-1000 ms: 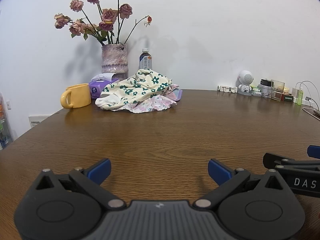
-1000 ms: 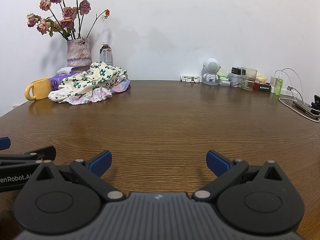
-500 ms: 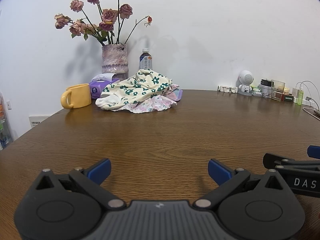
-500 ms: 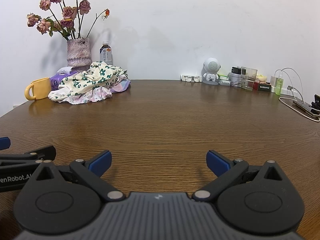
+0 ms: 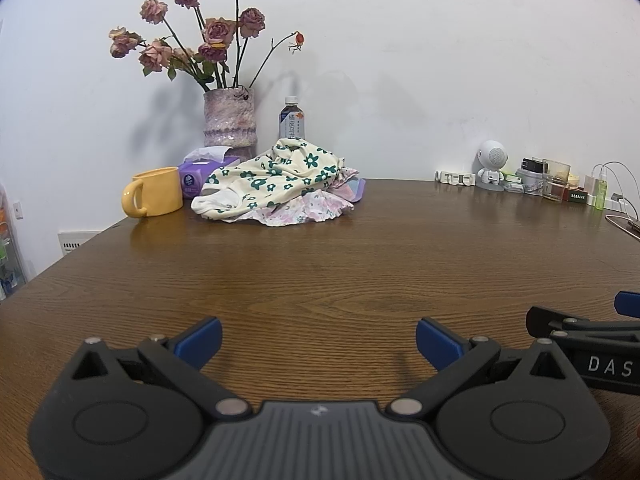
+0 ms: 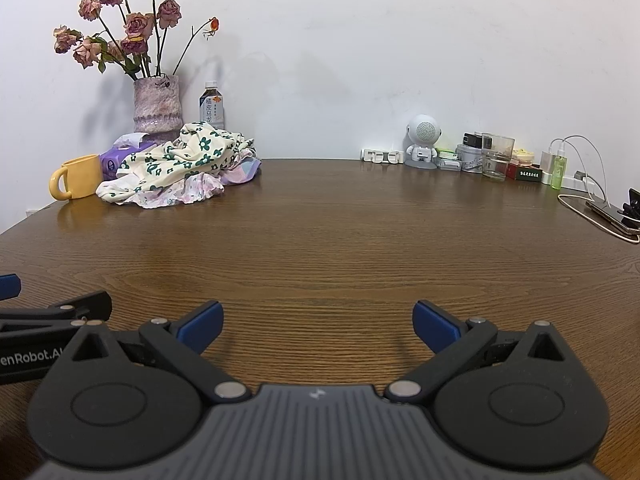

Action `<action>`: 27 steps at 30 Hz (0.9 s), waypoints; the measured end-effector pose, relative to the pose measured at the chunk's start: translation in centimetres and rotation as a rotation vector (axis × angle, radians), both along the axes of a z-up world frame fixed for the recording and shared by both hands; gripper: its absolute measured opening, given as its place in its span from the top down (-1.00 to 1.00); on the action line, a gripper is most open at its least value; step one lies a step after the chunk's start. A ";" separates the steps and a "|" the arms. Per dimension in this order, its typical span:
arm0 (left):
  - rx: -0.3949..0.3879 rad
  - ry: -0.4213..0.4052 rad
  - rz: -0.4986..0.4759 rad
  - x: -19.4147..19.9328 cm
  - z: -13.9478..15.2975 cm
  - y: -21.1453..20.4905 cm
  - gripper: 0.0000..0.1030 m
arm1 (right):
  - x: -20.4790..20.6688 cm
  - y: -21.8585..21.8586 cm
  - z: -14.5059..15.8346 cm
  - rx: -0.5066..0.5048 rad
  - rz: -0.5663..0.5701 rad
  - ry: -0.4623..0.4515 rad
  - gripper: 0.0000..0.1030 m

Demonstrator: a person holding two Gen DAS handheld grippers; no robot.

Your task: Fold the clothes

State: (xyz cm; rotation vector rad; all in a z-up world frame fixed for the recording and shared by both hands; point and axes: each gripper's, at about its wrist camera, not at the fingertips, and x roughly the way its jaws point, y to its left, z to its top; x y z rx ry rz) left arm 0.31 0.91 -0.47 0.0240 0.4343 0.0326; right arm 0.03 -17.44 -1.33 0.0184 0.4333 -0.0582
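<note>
Two grippers fill the bottom of their own views, each low over the wooden table (image 5: 320, 264) and holding nothing. The left gripper (image 5: 319, 338) has its blue-tipped fingers (image 5: 200, 338) spread wide apart over bare wood; the right gripper (image 6: 318, 322) is spread just as wide, and its side shows at the lower right edge of the left wrist view, so the two sit side by side. The middle of the table lies bare between them and the far edge. Well apart from both grippers, in the upper left of each frame near the wall, the clothes (image 5: 276, 180) lie in a crumpled heap, a cream garment with green flowers on top of a pale pink floral one. Just left of the heap stand a yellow mug (image 5: 154, 198) and a purple tissue box (image 5: 200, 174); behind it a vase of dried roses (image 5: 229, 118) and a bottle (image 5: 292, 120). Small clutter lines the wall at upper right.
</note>
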 end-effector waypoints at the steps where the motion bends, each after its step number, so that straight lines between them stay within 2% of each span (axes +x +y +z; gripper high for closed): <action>1: 0.000 0.000 0.000 0.0 0.0 0.0 -1.00 | 0.0 0.0 0.0 0.000 0.000 0.000 -0.99; 27: -0.003 -0.008 -0.006 0.0 0.1 0.2 -1.00 | 0.0 -0.2 0.0 -0.001 0.001 -0.002 -0.99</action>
